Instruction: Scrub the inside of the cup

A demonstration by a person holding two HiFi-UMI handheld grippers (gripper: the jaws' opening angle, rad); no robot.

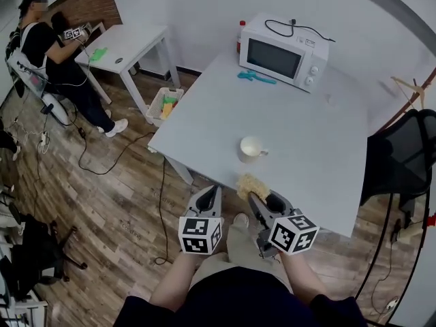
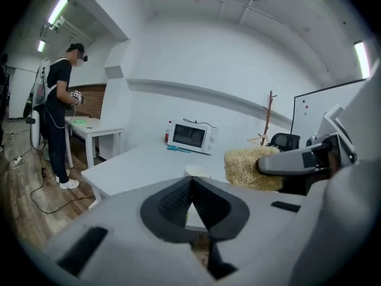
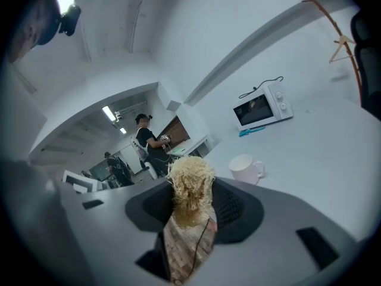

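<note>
The left gripper [image 1: 216, 192] has its fingers pressed together with nothing between them. The right gripper [image 1: 254, 198] has its fingers clamped on a straw-coloured scrubber [image 3: 190, 182], whose frayed tuft sticks out past the fingertips.

The table's [image 1: 310, 152] near edge runs slantwise just under the fingers. The left fingers hang off the table, over the wood floor [image 1: 102, 203], just short of that edge. The right fingers sit at the edge itself, the scrubber reaching over the tabletop. Ahead of both pairs of fingers the top is bare white, open around the cup [image 1: 251, 147]. A microwave [image 1: 283, 52] and a teal thing [image 1: 257, 78] lie well beyond, at the far edge. A black chair [image 1: 402, 155] stands off to the right of the right fingers, past the table's side.

The cup stands upright straight ahead of the right fingers, near the scrubber but apart from it, and ahead-right of the left fingers. It is white, mouth up, handle turned right in the head view.
</note>
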